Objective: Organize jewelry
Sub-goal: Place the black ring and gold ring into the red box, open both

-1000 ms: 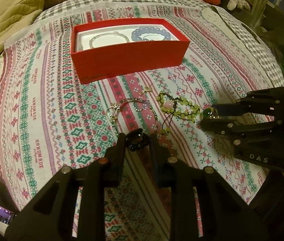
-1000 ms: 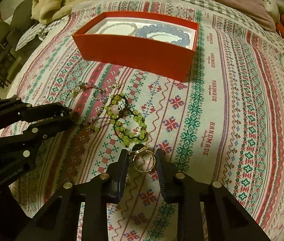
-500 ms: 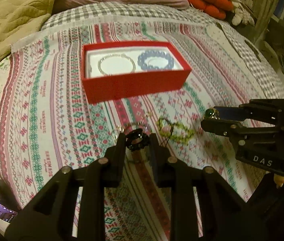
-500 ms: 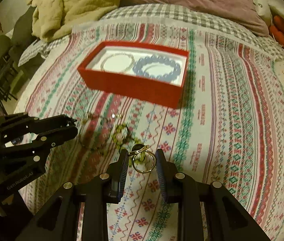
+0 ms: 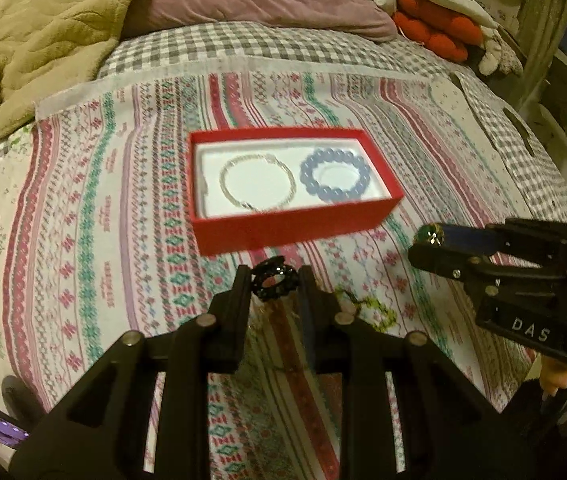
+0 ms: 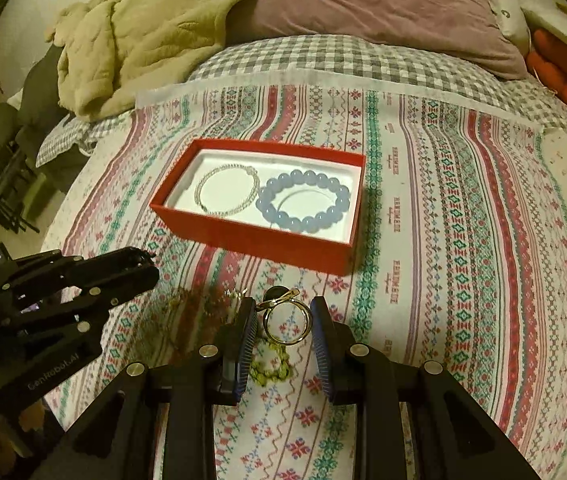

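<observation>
Both grippers rose, black ring (image 5: 274, 281) and gold ring (image 6: 285, 320) pinched.

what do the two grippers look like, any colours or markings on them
Both are matte black plastic with angular, trussed linkages and round silver pins at the joints. The left gripper has "GenRobot.AI" in pale lettering on its side; the right gripper is embossed "DAS". The jaws carry blue ribbed pads. No cables or sleeves show.
</observation>
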Demonstrator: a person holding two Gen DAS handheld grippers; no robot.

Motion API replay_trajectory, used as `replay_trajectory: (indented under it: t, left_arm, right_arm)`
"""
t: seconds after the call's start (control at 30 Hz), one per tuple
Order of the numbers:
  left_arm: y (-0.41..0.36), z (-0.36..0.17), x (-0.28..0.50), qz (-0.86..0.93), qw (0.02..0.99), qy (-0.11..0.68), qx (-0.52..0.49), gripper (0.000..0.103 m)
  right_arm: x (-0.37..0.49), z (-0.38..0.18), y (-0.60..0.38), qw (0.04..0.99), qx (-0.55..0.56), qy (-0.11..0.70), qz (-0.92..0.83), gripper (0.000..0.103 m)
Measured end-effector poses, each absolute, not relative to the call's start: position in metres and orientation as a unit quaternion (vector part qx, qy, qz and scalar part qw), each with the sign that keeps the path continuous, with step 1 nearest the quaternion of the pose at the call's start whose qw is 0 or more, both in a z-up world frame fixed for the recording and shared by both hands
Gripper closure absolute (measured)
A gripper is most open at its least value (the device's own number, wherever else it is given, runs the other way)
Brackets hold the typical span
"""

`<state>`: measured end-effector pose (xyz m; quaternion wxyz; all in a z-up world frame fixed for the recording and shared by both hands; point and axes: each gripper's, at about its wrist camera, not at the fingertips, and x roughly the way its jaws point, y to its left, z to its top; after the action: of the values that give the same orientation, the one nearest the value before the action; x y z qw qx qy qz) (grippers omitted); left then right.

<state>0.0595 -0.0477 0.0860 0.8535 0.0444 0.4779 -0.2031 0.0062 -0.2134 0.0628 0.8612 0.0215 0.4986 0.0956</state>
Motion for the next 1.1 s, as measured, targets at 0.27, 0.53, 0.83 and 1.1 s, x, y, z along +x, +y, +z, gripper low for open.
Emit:
replay_trajectory:
  t: [0.27,0.53,0.83,1.1]
  left_arm:
    - [-0.054,0.09,0.085,-0.199,0.861,0.466,0.032,0.078]
    - [-0.065,0.08,0.108,-0.196,0.864,0.462,0.044,0.078]
    - [-0.068,0.062,0.13,-0.185,0.86,0.474,0.047,0.078]
    - [-0.071,0.057,0.134,-0.187,0.859,0.473,0.053,0.078]
  right_arm:
    - [0.025,0.07,-0.219,0.875,0.041,0.474,0.09,0.075]
    - [0.051,0.064,-0.222,0.883,0.057,0.46,0.072,0.075]
    - [0.076,0.05,-0.227,0.883,0.056,0.462,0.051,0.075]
    - [0.084,0.043,-0.226,0.88,0.044,0.471,0.045,0.075]
